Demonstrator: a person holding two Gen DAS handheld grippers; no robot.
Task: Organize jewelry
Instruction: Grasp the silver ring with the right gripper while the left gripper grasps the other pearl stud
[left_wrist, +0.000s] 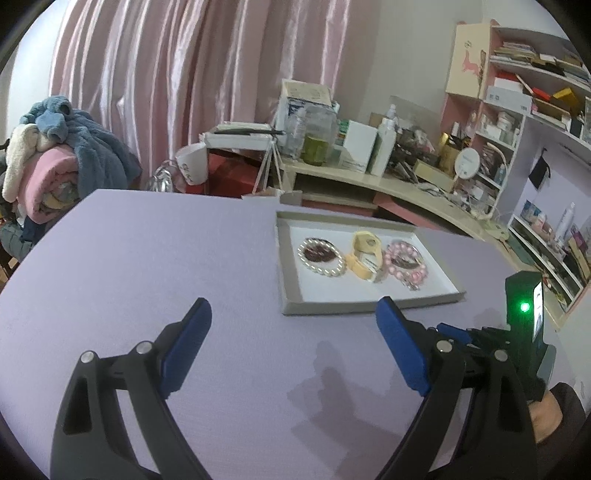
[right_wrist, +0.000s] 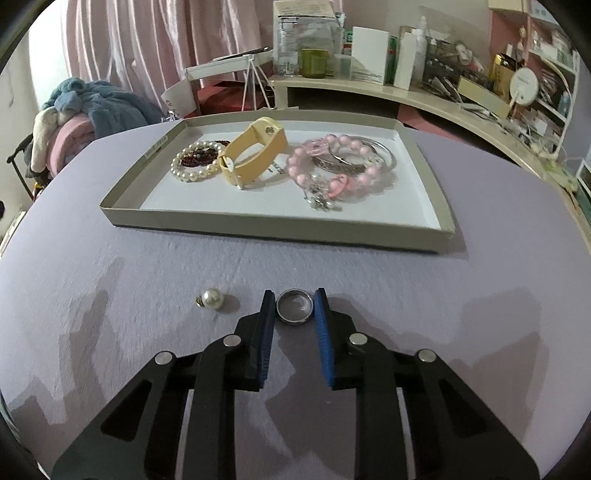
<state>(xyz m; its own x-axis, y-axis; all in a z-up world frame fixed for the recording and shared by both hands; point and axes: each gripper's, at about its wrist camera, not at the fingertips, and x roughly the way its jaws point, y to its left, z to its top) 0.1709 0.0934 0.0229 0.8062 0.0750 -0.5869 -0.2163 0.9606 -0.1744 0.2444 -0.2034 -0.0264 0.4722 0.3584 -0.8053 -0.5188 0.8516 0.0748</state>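
A shallow grey cardboard tray (right_wrist: 258, 221) (left_wrist: 291, 291) lies on the lilac table. It holds a pearl bracelet (right_wrist: 195, 162) (left_wrist: 321, 254), a yellow watch (right_wrist: 255, 151) (left_wrist: 364, 254), and a pink bead bracelet (right_wrist: 332, 162) (left_wrist: 404, 262) with a silver bangle (right_wrist: 373, 155). In the right wrist view, my right gripper (right_wrist: 294, 308) has both pads touching a silver ring (right_wrist: 294, 308) that lies on the table in front of the tray. A loose pearl earring (right_wrist: 210, 298) lies just left of it. My left gripper (left_wrist: 291, 325) is wide open and empty, left of the tray's near corner.
A cluttered curved desk (left_wrist: 406, 184) with bottles and boxes and pink shelves (left_wrist: 517, 110) stand behind the table. A pile of blankets (left_wrist: 48, 158) sits at the far left. The right gripper's body (left_wrist: 524, 314) with a green light shows at the right.
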